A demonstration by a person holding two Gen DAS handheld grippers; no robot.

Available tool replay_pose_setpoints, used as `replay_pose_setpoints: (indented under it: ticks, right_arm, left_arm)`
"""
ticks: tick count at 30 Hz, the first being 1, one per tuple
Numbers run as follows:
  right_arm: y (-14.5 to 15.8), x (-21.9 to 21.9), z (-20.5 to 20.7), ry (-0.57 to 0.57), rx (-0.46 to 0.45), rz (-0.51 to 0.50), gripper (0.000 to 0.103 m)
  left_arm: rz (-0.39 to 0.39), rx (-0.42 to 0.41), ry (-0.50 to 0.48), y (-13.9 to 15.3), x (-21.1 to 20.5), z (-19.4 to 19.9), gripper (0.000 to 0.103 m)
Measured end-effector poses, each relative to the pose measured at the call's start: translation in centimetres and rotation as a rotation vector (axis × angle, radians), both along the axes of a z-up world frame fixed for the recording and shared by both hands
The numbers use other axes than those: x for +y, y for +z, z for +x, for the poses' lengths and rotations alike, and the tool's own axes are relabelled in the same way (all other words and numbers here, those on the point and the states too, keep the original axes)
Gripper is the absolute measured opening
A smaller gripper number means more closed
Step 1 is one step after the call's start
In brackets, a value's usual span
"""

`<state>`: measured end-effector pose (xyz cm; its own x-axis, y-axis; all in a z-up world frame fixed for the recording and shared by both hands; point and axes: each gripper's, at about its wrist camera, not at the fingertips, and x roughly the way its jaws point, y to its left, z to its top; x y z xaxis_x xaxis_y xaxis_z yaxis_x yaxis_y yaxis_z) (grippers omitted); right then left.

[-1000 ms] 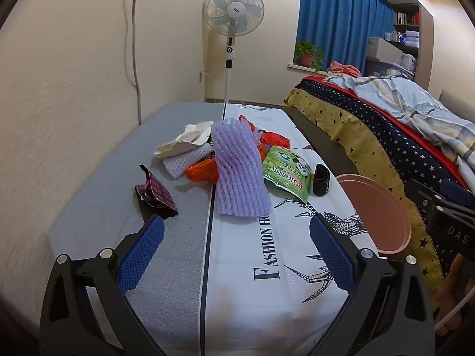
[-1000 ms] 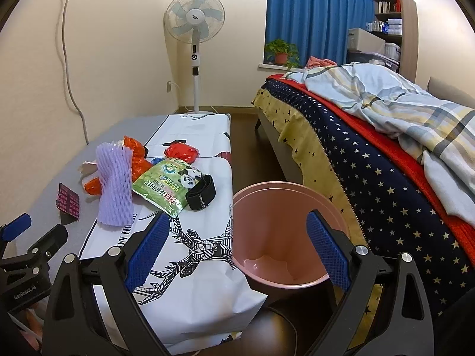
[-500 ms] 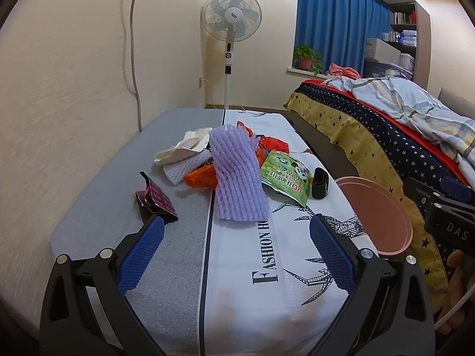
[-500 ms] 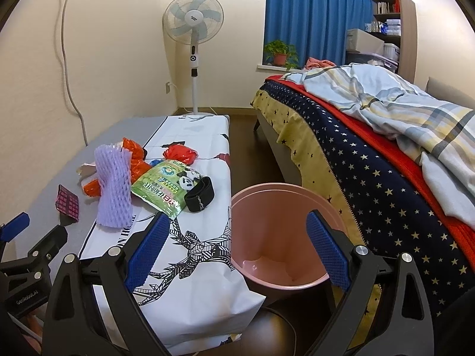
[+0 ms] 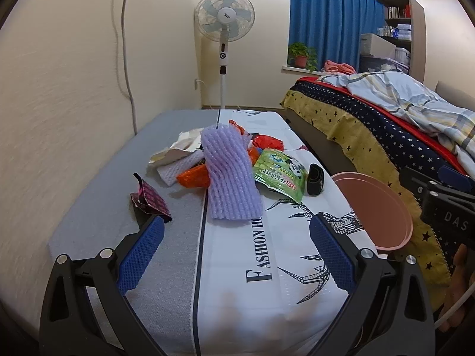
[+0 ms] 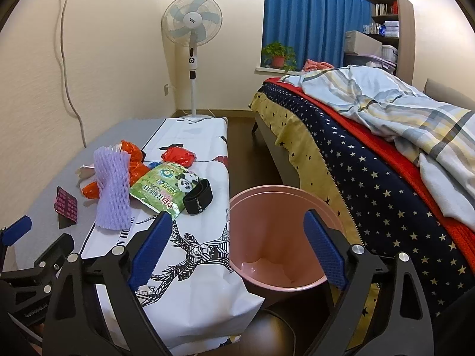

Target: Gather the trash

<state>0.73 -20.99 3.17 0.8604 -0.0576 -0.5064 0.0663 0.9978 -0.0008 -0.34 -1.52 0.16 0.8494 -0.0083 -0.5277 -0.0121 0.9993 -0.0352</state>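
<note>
Right, both grippers hang at the near edge of the worktop [image 5: 98,207], and neither has anything in it. Left gripper [image 5: 236,255], bottom centre of its own view: jaws spread wide, blue pads apart. Right gripper [image 6: 237,249]: same story, jaws spread, framing the pink bin [image 6: 285,237], which stands on the floor between the worktop and the bed [image 6: 371,163].

Now the writing. On the white cloth [image 5: 267,267] you can read "FASHION HO" in black capitals, and the rest disappears under the purple foam net [image 5: 230,178] lying in the middle of the left view. The green pouch [image 5: 280,172], just right of the net, carries a panda picture and red characters too small to read. At the right edge of the left view, the other gripper's black body shows "DAS", cut off by the frame.

The trash sits piled mid-worktop: orange wrappers [image 5: 193,176] half buried under the net, a white foam net [image 5: 178,169] and crumpled paper behind, hard to separate. A dark red foil wrapper [image 5: 148,200] lies apart, left centre. A black strap [image 5: 315,179] rests beside the pouch. The fan [image 5: 224,17] badge, upper centre, is illegible.
</note>
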Motion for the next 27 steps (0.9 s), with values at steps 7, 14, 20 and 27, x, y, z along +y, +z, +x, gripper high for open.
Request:
replay_pose_setpoints:
  ticks: [7,14,20,27]
  right_arm:
    - [0.04,-0.07,-0.01,0.001,-0.004,0.007,0.086]
    - [0.04,-0.12,0.08,0.010,0.005,0.018,0.086]
    - [0.05,-0.07,0.06,0.011,0.005,0.016,0.086]
    - [0.06,-0.07,0.07,0.013,0.007,0.015,0.086]
  left_arm:
    - [-0.023,0.010,0.014,-0.03,0.42,0.15,0.093]
    - [-0.026,0.001,0.022,0.14,0.52,0.12,0.093]
    - [-0.027,-0.001,0.028,0.25,0.69,0.11,0.093]
    - [-0.028,0.000,0.028,0.24,0.79,0.13,0.093]
